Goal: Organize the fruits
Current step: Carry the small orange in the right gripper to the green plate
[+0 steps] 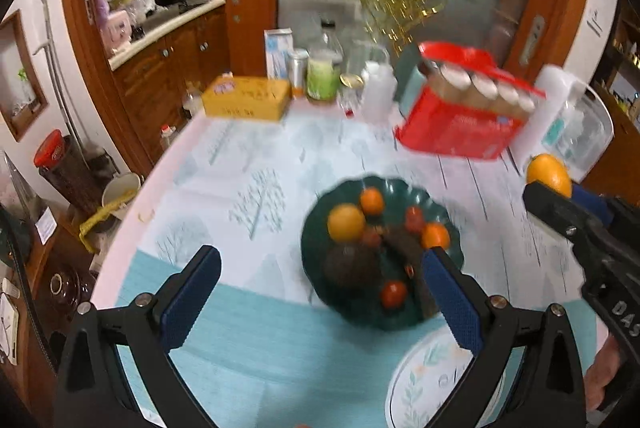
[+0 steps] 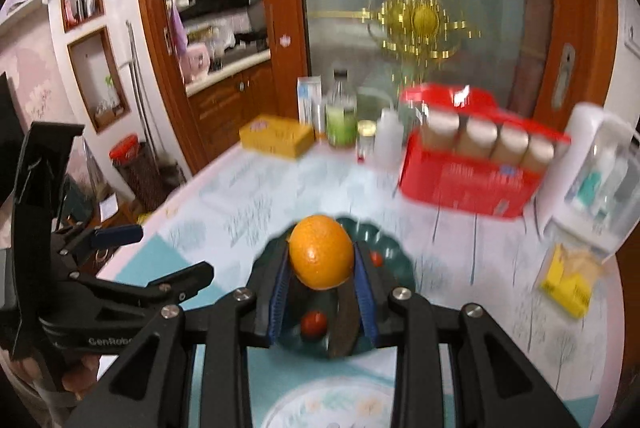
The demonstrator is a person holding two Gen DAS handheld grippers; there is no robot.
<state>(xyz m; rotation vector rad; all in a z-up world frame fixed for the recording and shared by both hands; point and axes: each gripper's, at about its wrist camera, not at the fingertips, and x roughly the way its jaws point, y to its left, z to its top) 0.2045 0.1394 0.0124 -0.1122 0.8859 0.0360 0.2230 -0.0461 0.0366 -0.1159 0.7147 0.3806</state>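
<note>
Holding an orange (image 2: 321, 255) aloft, pinched between the blue pads (image 2: 366, 280) of the right gripper (image 2: 322, 268), directly above a dark green scalloped plate (image 2: 394, 260) on a pale tree-print tablecloth (image 2: 256, 204). Resting on that plate in the left wrist view: a second orange (image 1: 346, 222), two small tangerines (image 1: 372, 201), several red tomatoes (image 1: 393, 294), a dark round fruit, possibly an avocado (image 1: 350, 266), and a long dark item too blurred to name. Hovering low over the near part of the table, the left gripper (image 1: 320, 302) with its jaws spread wide and nothing between them, the green plate lying just beyond its right pad. Showing at the near edge, a pale floral plate (image 1: 420, 384), bare where visible and likely the second sorting place, though that cannot be confirmed. Standing at the far side, a red pack of capped bottles (image 2: 472, 164), a yellow box (image 2: 276, 140) and assorted jars. For a clean placement: keeping the squeeze steady on the widest part of the orange, lowering it until nearly touching a free spot, then easing the pads apart slowly so the round fruit settles without rolling; avoiding the tomatoes below, soft and easily bruised; keeping the empty gripper clear of the descent path.
</note>
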